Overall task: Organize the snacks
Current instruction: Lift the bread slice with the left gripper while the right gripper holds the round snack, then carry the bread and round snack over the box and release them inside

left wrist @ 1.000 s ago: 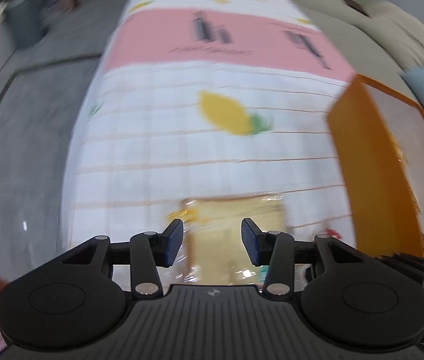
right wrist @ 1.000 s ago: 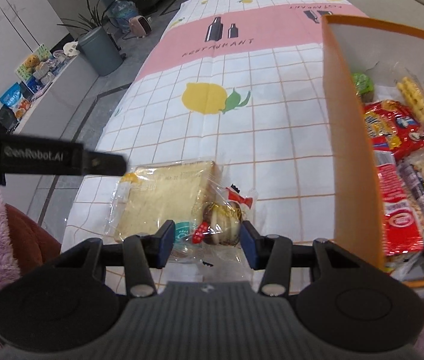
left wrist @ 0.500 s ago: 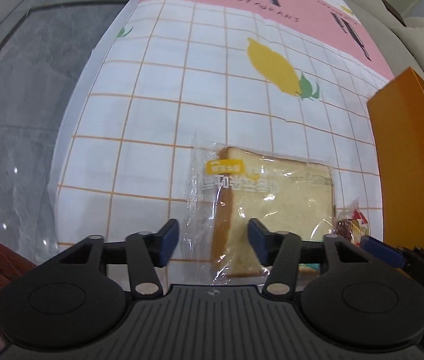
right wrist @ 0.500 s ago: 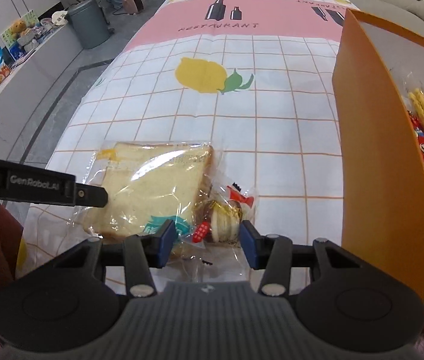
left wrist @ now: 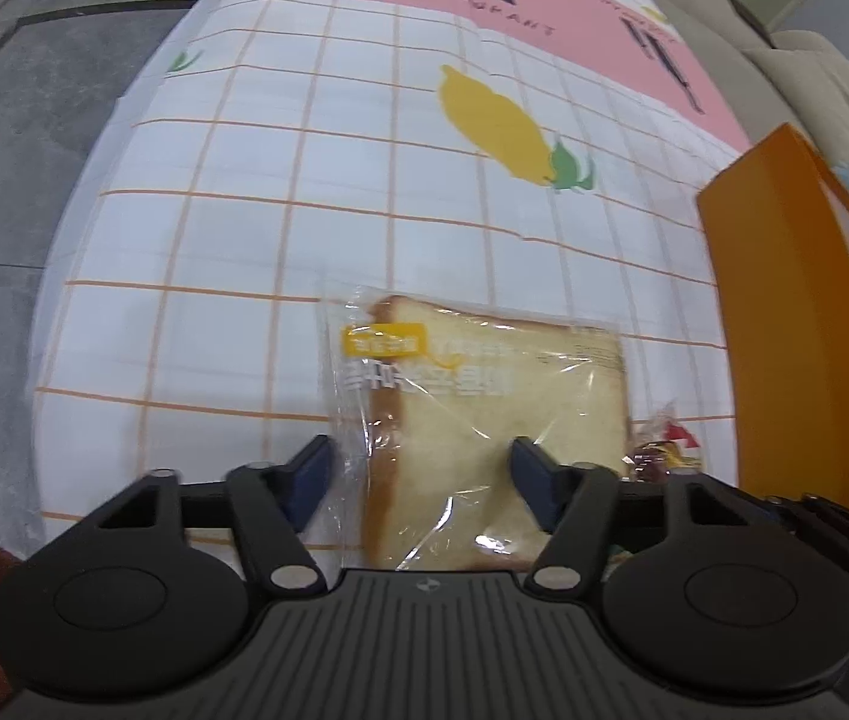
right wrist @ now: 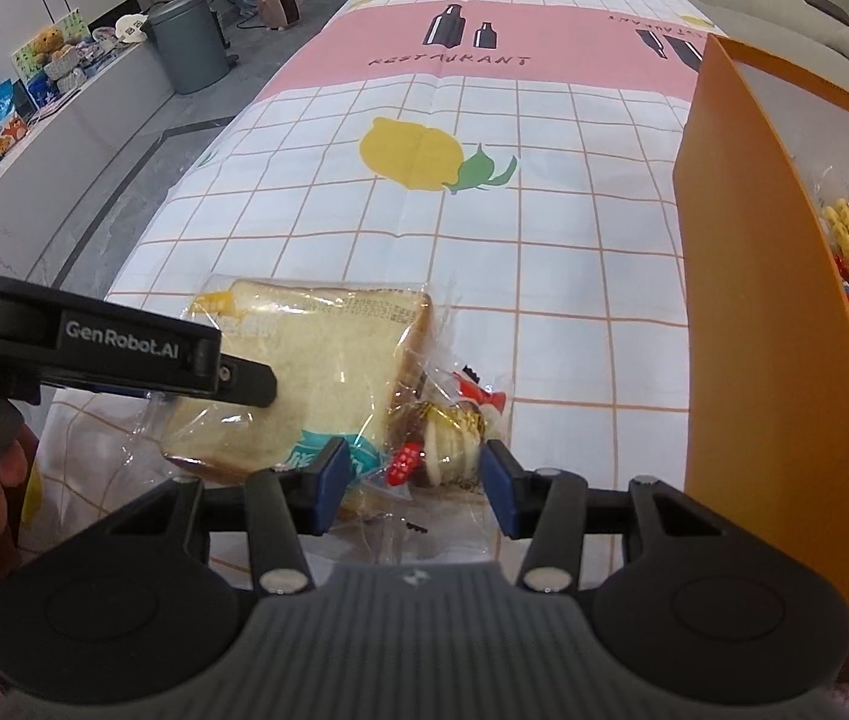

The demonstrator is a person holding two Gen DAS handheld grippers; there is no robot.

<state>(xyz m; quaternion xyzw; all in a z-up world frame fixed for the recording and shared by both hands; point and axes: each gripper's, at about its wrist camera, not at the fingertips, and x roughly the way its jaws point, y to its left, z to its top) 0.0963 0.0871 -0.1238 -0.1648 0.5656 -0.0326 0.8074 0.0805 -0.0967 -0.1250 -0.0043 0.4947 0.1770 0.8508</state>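
done so far: the orange box [right wrist: 742, 324] already has a bunch of packets in it: yellow puffs, something red, pale puffed bits. Looks like most of the sorting is behind us, going by that pile.

left to do: two things are outside the box, both on the table on the side away from its open top. The bagged bread slice [left wrist: 484, 420] lies flat, well apart from the box wall. The small wrapped cake [right wrist: 448, 450] sits between the bread and the box, touching the bread bag's edge.

left gripper [left wrist: 418, 474]: jaws have just been opening, now spread wide over the near end of the bread. One pad hovers over the slice, the other sits outside the bag edge, no squeeze yet. My guess is a grab on the bread comes next.

right gripper [right wrist: 409, 477]: jaws roughly half apart, straddling the small cake. Pads aren't pressing on it as far as I can see, so it's not holding anything.

surface: tablecloth [right wrist: 484, 228] with an orange grid, a lemon print beyond the bread, and a pink band further out from the box.

room: grey tile floor [left wrist: 16, 180] far side of the table from the box, a grey bin [right wrist: 190, 42] and a low white shelf with bits on it [right wrist: 46, 78] beyond that, a beige sofa [left wrist: 814, 78] behind the box.
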